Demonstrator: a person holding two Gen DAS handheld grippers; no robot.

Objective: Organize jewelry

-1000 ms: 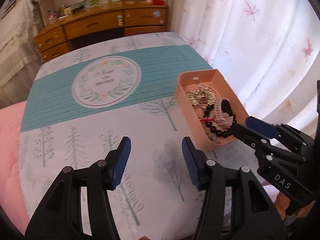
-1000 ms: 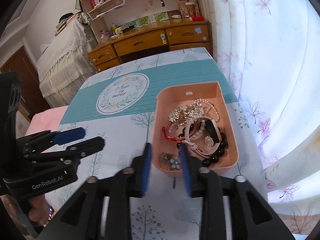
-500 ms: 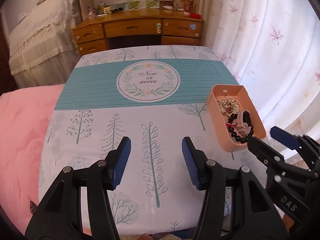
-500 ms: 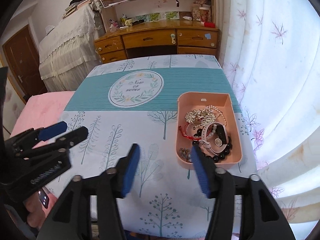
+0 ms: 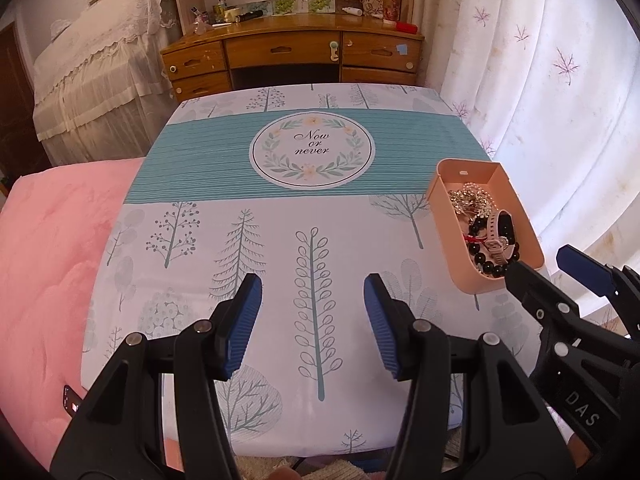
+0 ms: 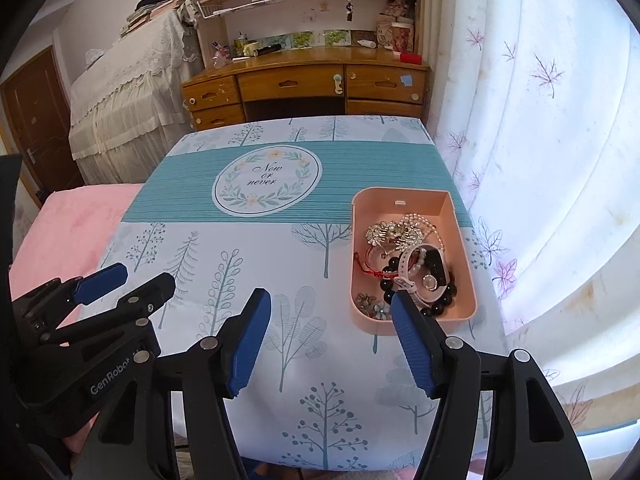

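Observation:
A pink tray [image 6: 460, 236] sits at the table's right side, also in the left wrist view [image 5: 442, 204]. It holds a pearl necklace [image 6: 420, 222], a gold brooch [image 6: 386, 234], a red string bracelet [image 6: 370, 268], a pink-strapped watch [image 6: 430, 280], a black bead bracelet [image 6: 440, 306] and small flower pieces [image 6: 374, 306]. My left gripper [image 5: 312, 320] is open and empty over the table's near middle. My right gripper [image 6: 330, 344] is open and empty, just short of the tray's near left corner.
The table wears a tree-print cloth with a teal band and round "Now or never" emblem [image 5: 312, 148]. A pink blanket [image 5: 44, 260] lies left. A wooden desk [image 6: 308, 88] stands beyond, white curtains [image 6: 560, 160] on the right.
Both grippers have pulled back and up from the tray toward the near edge. My right gripper has opened wide. The tray and jewelry have not moved.

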